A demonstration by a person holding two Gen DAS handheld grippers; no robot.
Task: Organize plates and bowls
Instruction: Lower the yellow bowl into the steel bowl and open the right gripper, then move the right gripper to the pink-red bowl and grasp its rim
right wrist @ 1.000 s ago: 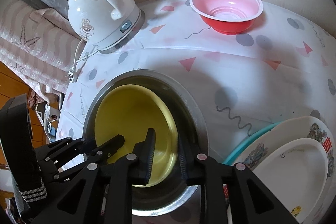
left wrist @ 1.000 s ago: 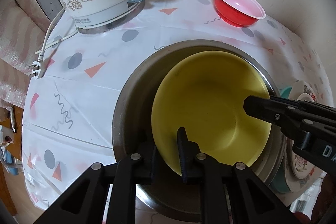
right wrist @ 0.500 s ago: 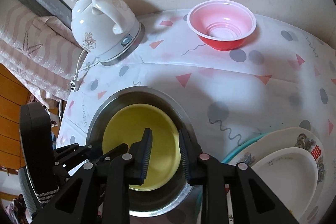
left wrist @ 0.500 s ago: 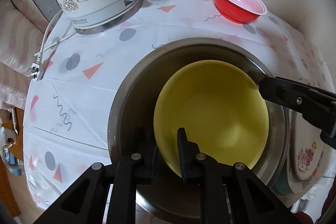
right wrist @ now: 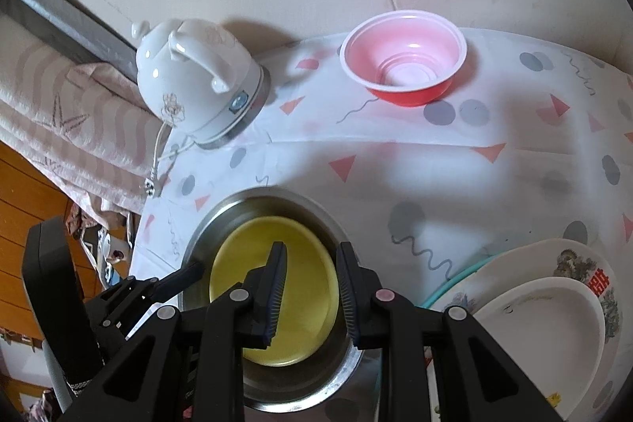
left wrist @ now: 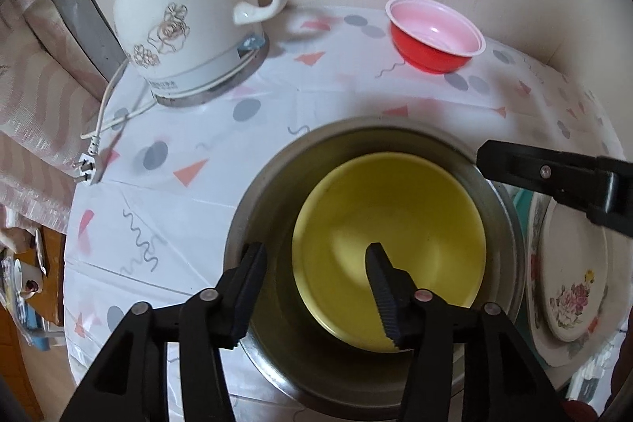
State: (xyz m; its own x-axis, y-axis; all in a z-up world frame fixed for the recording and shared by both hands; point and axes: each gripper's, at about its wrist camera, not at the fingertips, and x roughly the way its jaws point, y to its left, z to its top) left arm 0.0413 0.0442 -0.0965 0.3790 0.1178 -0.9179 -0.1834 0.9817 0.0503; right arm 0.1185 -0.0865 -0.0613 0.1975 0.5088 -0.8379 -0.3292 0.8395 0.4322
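Note:
A yellow bowl (left wrist: pixel 391 244) lies inside a larger steel bowl (left wrist: pixel 261 224); both show in the right wrist view too, the yellow bowl (right wrist: pixel 304 275) within the steel bowl (right wrist: pixel 316 382). My left gripper (left wrist: pixel 314 260) is open and empty, its jaws straddling the near rim of the yellow bowl without touching it. My right gripper (right wrist: pixel 308 263) is open and empty, raised above the bowls' right side. A red bowl (left wrist: pixel 435 44) stands at the back, also in the right wrist view (right wrist: pixel 403 62). Stacked plates (right wrist: pixel 554 315) lie at the right.
A white electric kettle (left wrist: pixel 186 10) on its base stands at the back left, its cord and plug (left wrist: pixel 89 165) trailing to the table's left edge. The patterned tablecloth (left wrist: pixel 166 153) covers the table. A wall runs behind. Floral plates (left wrist: pixel 569 275) lie right of the steel bowl.
My left gripper has opened and let go of the yellow bowl, which now rests in the steel bowl. Both grippers have lifted and drawn back; the right one has moved off the rim.

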